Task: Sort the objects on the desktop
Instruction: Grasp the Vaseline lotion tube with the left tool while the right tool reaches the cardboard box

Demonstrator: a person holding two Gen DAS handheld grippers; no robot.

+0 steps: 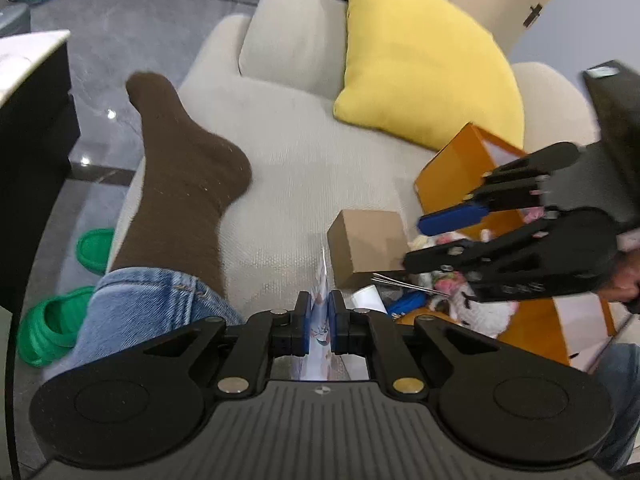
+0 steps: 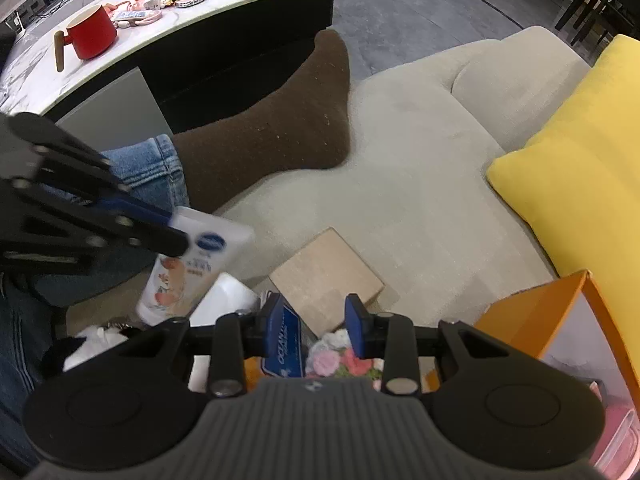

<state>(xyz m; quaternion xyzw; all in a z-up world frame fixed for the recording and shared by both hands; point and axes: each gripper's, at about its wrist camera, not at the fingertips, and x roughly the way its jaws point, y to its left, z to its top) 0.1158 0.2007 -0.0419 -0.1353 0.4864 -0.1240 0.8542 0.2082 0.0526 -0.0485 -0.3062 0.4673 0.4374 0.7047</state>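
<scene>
Left wrist view: the left gripper (image 1: pixel 320 322) has its jaws clamped on a flat white tube (image 2: pixel 188 264), lifted above the beige sofa (image 1: pixel 288 148) beside a cardboard box (image 1: pixel 366 240). The right gripper (image 2: pixel 314 326) hangs with jaws parted over the orange box (image 2: pixel 532 320), a blue packet (image 2: pixel 285 342) against its left pad, pressed by neither.
</scene>
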